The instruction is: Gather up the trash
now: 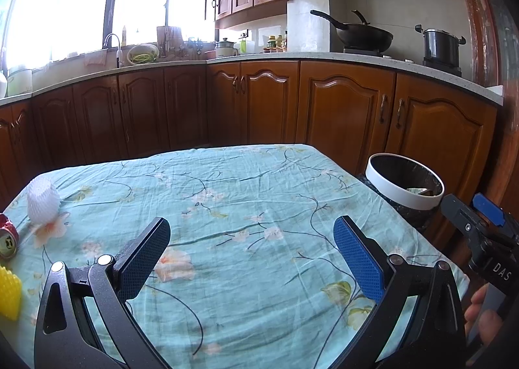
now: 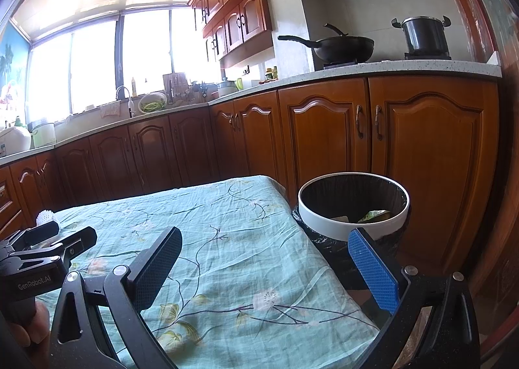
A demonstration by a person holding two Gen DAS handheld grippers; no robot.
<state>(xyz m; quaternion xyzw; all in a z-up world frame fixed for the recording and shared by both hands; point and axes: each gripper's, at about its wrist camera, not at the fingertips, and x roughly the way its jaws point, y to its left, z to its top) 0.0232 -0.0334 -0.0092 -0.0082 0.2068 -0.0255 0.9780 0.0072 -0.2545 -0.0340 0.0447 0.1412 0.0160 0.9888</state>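
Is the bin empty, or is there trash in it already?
Not empty. The bin has some scraps lying at the bottom of its black liner; most of the inside is hidden.

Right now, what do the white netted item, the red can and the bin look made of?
White netted item: foam mesh, soft and matte, judging by its open lattice. Red can: thin metal, glossy, dented. Bin: probably smooth white plastic rim over a crinkly black liner.

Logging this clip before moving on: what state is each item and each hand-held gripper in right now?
Left hand-held gripper: open, holds nothing, above the tablecloth.
Right hand-held gripper: open, holds nothing.
Trash bin: upright beside the table, lined with a black bag, some trash inside.
White foam fruit net: on the table, uncollected.
Red can: crushed, lying on its side.
Yellow object: on the table edge, cut off by the frame.
Wok: on the stove.
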